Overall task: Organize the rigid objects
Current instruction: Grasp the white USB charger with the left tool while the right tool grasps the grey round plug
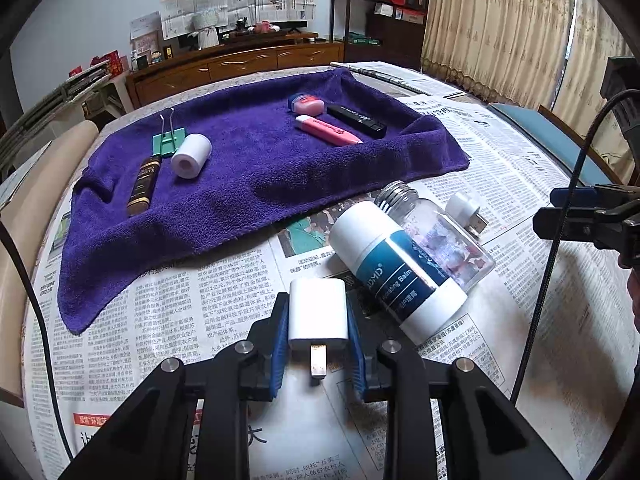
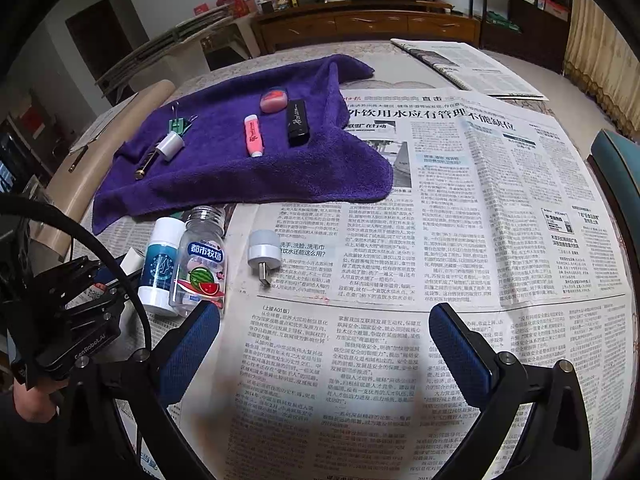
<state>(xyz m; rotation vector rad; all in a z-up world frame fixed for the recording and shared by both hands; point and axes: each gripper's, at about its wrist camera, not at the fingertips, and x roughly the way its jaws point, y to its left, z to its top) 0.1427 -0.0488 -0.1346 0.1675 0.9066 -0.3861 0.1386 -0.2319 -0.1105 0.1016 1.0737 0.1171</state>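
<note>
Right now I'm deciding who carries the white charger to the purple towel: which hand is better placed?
Left. Its tongs are already shut on the charger, with the towel just ahead. The right tongs stand open and empty over bare newspaper.

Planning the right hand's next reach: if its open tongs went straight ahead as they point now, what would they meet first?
Probably bare newspaper: nothing lies between the right tongs. The small USB plug sits just left of that line, though depth is unclear.
</note>
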